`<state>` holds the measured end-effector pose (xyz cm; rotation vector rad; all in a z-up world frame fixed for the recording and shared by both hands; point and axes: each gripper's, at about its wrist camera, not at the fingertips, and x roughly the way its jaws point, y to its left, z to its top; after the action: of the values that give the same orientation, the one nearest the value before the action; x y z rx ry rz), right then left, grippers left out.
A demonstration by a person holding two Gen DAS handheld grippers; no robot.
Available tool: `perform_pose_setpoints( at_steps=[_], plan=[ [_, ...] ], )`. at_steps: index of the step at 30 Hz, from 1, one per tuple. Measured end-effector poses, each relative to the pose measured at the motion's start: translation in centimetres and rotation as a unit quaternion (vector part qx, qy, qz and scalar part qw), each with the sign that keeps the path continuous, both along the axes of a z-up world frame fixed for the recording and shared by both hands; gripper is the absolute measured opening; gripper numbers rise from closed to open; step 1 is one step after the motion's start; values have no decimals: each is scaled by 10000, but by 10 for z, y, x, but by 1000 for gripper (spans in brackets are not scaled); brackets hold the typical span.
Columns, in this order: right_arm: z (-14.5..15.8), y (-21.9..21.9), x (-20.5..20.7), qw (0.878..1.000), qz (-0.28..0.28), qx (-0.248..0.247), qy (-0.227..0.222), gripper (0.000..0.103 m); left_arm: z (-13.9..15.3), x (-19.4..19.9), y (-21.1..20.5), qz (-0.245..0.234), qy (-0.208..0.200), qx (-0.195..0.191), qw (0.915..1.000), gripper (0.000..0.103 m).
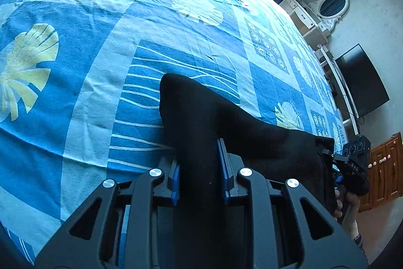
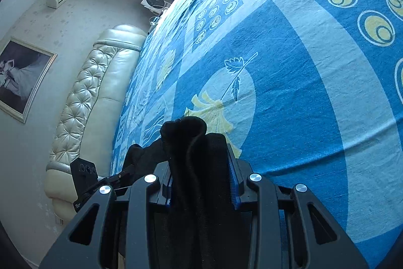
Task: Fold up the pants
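Observation:
The black pants (image 1: 226, 122) hang stretched between my two grippers above the blue patterned bed (image 1: 100, 54). My left gripper (image 1: 199, 163) is shut on a bunched end of the pants. The fabric runs right to my right gripper (image 1: 352, 168), seen at the frame's right edge with a hand behind it. In the right wrist view my right gripper (image 2: 201, 163) is shut on a thick folded wad of the pants (image 2: 186, 138). The left gripper (image 2: 88, 175) shows at lower left, with black cloth leading to it.
The bed's sheet (image 2: 302, 92) fills most of both views. A cream tufted headboard (image 2: 85, 102) lies along one side. A black TV (image 1: 360, 82), a white dresser with an oval mirror (image 1: 332, 6) and a wooden cabinet (image 1: 382, 168) stand past the other side.

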<state>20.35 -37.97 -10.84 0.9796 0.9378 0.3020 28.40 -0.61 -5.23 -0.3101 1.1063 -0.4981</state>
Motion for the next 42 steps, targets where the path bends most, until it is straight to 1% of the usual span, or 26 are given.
perform_pose_setpoints(
  at_steps=[4,19,24,25,26,27,29,31,35,36,37,38,42],
  plan=[
    [-5,-1,-3,10000,-29,64,14,34,-2,-1,1,-16,-30,-26,10000,25],
    [-4,-1,-6,9999,-43,113,-33,34,-5,-1,3,-5,-46,-129,9999,26],
    [-5,-3,-6,9998,-39,202,-3,37,-6,-1,4,-2,-29,-136,9999,27],
    [-5,-4,-6,9997,-45,219,18,37,-5,-1,3,-15,-43,-127,9999,29],
    [-5,-5,-7,9997,-58,250,37,38,-5,-2,3,-27,-69,-105,9999,36],
    [-5,-5,-7,9995,-66,299,48,42,-5,-3,4,-1,-91,-59,9999,40],
    [-2,-5,-9,9994,-82,345,61,46,-3,-6,7,116,-166,51,9998,56],
    [2,-4,-14,9994,-98,338,66,50,0,-11,10,158,-215,39,9996,60],
    [7,-8,-31,9990,-198,400,50,58,10,-24,14,150,-294,139,9994,70],
    [8,-10,-36,9989,-225,419,43,58,13,-28,15,138,-311,140,9993,71],
    [9,-11,-42,9988,-250,415,54,58,15,-31,17,137,-307,131,9993,76],
    [10,-13,-47,9988,-269,411,71,59,17,-36,19,158,-286,106,9994,81],
    [12,-20,-72,9983,-399,416,103,65,18,-54,29,262,-80,-171,9995,85]
  ],
)
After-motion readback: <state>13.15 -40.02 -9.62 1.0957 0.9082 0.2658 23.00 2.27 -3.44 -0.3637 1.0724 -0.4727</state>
